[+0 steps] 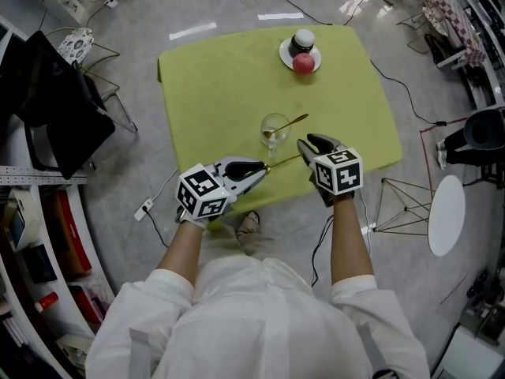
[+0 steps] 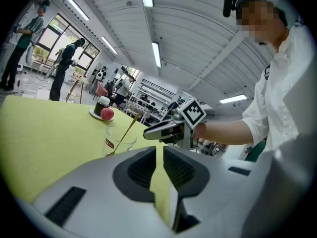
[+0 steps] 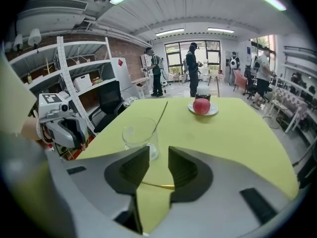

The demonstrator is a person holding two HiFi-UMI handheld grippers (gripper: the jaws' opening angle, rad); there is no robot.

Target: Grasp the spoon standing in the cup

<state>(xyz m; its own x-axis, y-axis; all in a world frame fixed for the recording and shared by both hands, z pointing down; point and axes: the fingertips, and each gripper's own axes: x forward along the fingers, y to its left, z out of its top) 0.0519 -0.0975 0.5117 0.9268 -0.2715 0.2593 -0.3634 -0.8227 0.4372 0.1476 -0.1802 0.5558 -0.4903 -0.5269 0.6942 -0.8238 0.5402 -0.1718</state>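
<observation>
A clear glass cup stands near the middle of the yellow-green table, with a thin gold spoon leaning in it, handle tilted up to the right. The right gripper view shows the cup and spoon handle just ahead, left of the jaw gap. My right gripper is open and empty, right of the cup. At the table's near edge my left gripper shows a narrow gap with nothing visible in it. A second gold utensil lies on the table between the grippers.
A white plate at the table's far side carries a red apple and a dark jar with a pale lid. A black chair stands left of the table and a white round stool to its right. Cables cross the floor.
</observation>
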